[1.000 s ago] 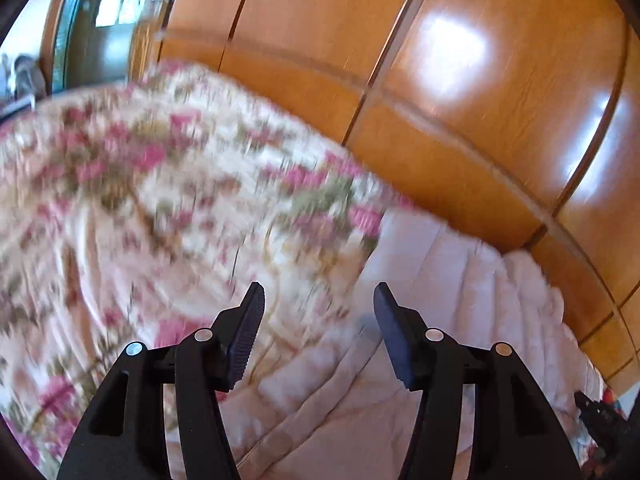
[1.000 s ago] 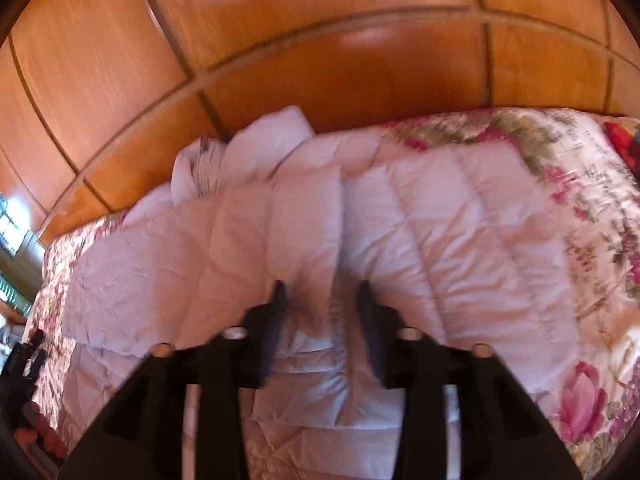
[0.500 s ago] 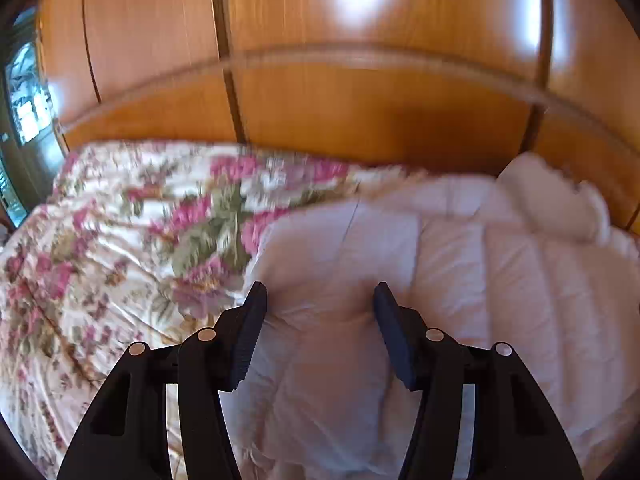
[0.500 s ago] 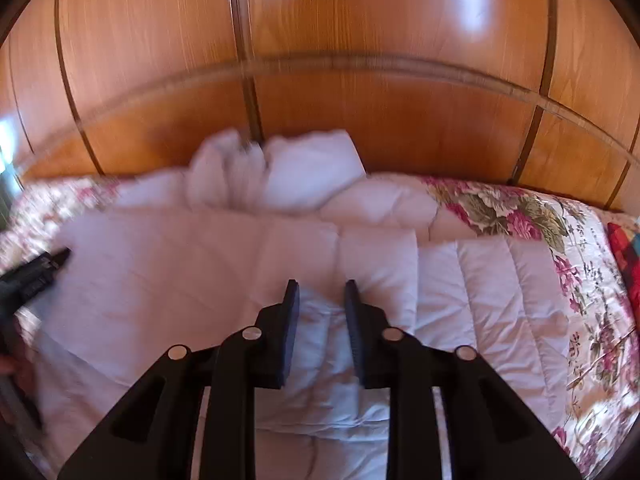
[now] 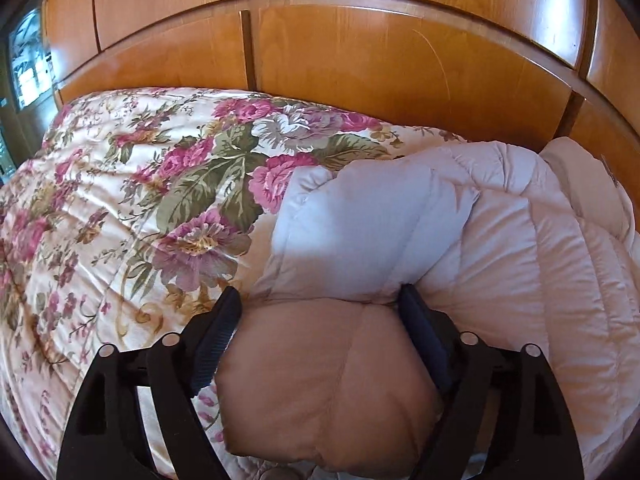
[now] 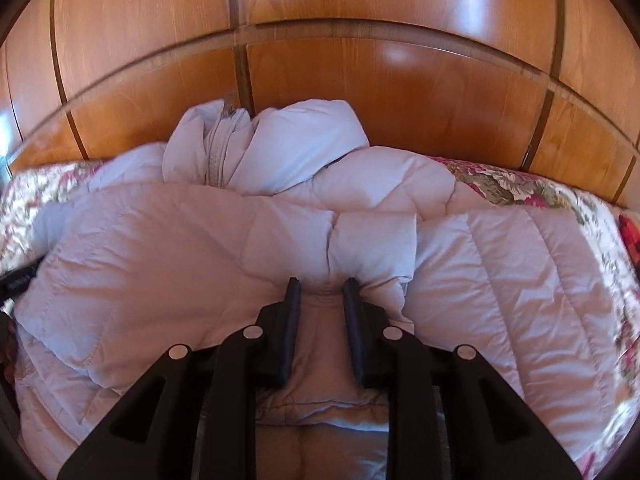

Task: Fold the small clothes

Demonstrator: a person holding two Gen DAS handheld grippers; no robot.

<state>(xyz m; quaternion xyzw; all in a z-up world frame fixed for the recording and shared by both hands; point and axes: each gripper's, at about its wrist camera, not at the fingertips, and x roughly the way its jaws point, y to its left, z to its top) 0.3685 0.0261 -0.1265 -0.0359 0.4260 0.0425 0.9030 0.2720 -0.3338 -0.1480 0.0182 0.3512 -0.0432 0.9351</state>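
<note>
Quilted puffer jacket [image 6: 500, 280], pale lilac-white, spread across the far part of a bed up against the wooden panelling; the body is stitched in channels, with a hood or collar section [image 6: 280, 144] bunched at the far edge against the wood, a zip line visible in the bunch. One padded sleeve or edge portion [image 5: 360, 220] is folded over toward the floral cover on the jacket's left side. Left gripper [image 5: 320, 304]: jaws opening and standing wide, a thick padded fold of the jacket between them, the right pad touching the fabric and the left pad at its edge; no firm pinch can be seen. Right gripper [image 6: 322, 288]: jaws drawn close together and clamped on a narrow pinched ridge of the jacket near its middle, the fabric puckering above the tips. Floral bedspread [image 5: 120, 200], cream ground with pink roses and green leaves, lying under the jacket and showing on both sides of it. Wooden panelling [image 6: 360, 60], glossy orange-brown with dark grooves, behind the bed. A dark strip [image 6: 18, 280] at the left edge of the right wrist view carries small lettering, too blurred to read. No other brand, label or writing can be made out.
</note>
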